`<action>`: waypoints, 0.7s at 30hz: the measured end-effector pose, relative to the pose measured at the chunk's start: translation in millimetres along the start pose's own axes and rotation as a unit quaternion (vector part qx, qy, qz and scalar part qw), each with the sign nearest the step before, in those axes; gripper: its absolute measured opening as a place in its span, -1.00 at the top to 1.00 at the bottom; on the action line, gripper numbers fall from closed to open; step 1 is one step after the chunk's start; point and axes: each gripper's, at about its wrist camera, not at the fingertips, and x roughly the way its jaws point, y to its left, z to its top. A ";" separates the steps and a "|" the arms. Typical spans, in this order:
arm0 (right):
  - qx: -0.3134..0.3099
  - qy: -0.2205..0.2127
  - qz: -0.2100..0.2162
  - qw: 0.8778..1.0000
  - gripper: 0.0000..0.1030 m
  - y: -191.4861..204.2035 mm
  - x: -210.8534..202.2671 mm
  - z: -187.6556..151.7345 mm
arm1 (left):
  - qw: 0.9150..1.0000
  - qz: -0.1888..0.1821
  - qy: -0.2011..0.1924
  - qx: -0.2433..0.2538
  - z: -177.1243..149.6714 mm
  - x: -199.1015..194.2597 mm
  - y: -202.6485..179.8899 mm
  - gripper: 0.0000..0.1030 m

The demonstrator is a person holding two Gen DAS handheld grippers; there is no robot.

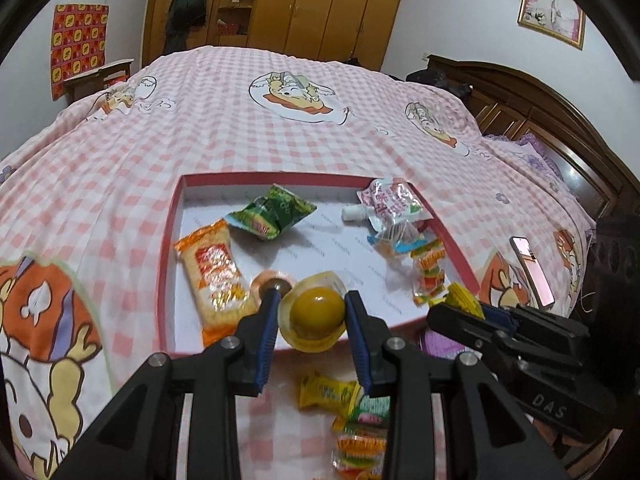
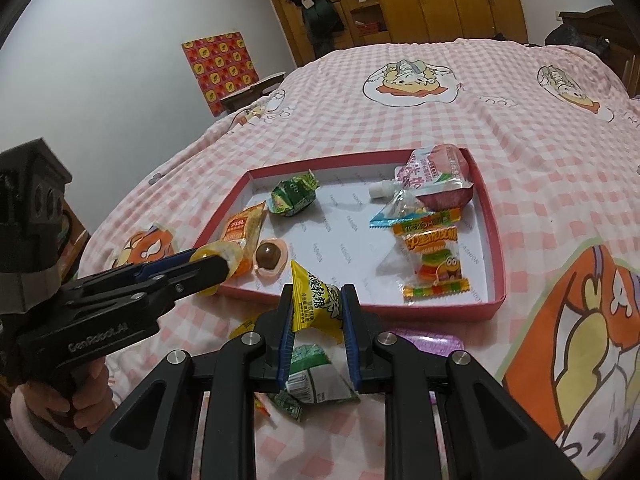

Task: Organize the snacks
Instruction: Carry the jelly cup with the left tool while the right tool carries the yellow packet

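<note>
item: jelly cup (image 1: 316, 312), light, slick, squashy; left fingers (image 1: 352, 304) clenched across its dome over the red tray (image 1: 166, 240) near edge. right gripper (image 2: 316, 312) pinches yellow candy packet (image 2: 314, 300), crinkly.

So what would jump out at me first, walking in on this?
Probably the two black tools: the left hand-held gripper pinches a yellow jelly cup over the near edge of a red tray, and the right hand-held gripper clamps a yellow candy packet just short of it. The tray sits on a pink checked bedspread and already holds several bright snacks.
</note>
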 end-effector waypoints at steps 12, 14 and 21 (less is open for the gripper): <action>0.001 0.000 -0.009 1.000 0.56 -9.0 12.8 15.1 | 1.000 0.011 -0.004 0.022 22.5 36.5 -7.5 0.34; 0.002 0.002 -0.010 1.000 0.56 -11.2 16.8 16.8 | 1.000 0.015 -0.002 0.025 23.7 43.5 -7.8 0.34; 0.006 0.009 -0.013 1.000 0.56 -18.6 28.6 18.1 | 0.999 0.017 0.018 0.023 25.6 65.5 -4.3 0.34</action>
